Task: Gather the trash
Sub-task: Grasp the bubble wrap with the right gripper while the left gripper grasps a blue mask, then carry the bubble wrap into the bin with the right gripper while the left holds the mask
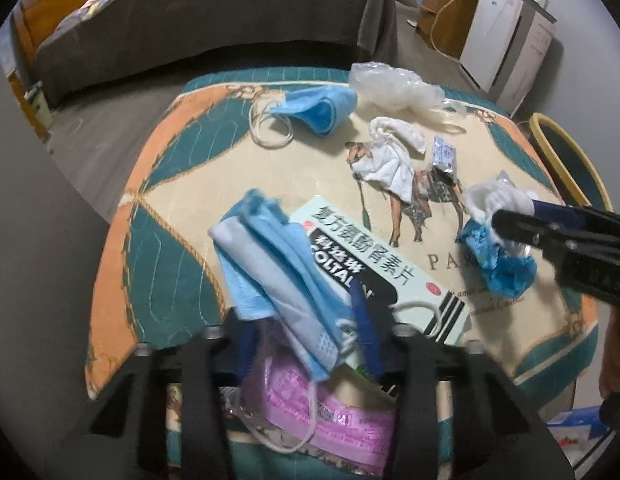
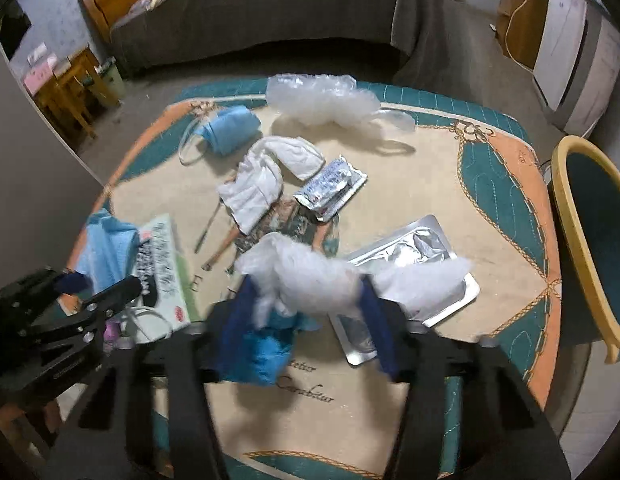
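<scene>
On a table with a patterned cloth [image 2: 490,200] lies assorted trash. My left gripper [image 1: 303,320] is shut on a crumpled blue face mask [image 1: 269,256] that lies partly over a pale green medicine box [image 1: 374,256]. A pink packet [image 1: 330,412] sits under the fingers. My right gripper [image 2: 305,288] is shut on a white and blue wad [image 2: 301,272]; the left wrist view shows this gripper [image 1: 514,220] at the right. Farther back lie a second blue mask [image 1: 314,108], a white crumpled cloth [image 1: 394,160], a clear plastic bag [image 1: 390,84] and a foil sachet [image 1: 444,156].
A silver blister tray [image 2: 414,264] lies just right of the right gripper. A teal bin with a yellow rim [image 2: 578,220] stands off the table's right edge. Behind the table are a bed with a brown cover [image 2: 269,12] and a white cabinet [image 2: 570,40].
</scene>
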